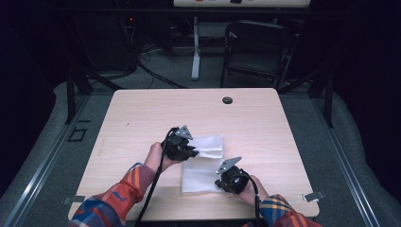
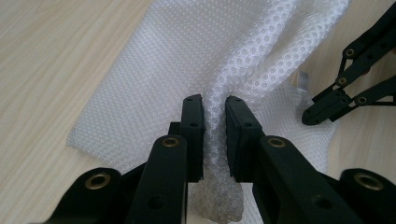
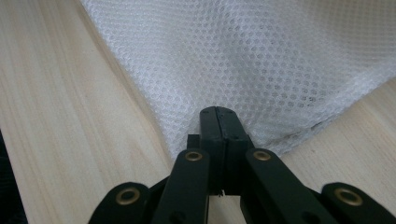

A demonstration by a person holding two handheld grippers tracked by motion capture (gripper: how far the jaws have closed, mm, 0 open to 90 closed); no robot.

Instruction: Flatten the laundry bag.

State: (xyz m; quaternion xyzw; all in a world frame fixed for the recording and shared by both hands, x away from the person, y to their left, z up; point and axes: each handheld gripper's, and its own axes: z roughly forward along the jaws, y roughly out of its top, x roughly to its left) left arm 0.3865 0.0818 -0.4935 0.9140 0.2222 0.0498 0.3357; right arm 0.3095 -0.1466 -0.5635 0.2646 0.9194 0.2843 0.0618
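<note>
wooden counter (image 1: 142, 113) bears white mesh cloth (image 1: 201, 177), long axis running near-to-far; left tool (image 2: 215, 116) and right tool (image 3: 218, 122) both clamp it.

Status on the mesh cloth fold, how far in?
Done: one fold seems in already; the white mesh cloth lies partly doubled over on the table. In hand: left hand-held gripper pinches a bunched ridge, right hand-held gripper is clamped on an edge. Left: carry the fold over, flatten, release.

Light wood-grain table (image 1: 142, 118). White mesh cloth (image 1: 198, 177) lies on it, partly folded, toward the near edge, well apart from the dark grommet hole (image 1: 227, 100).
</note>
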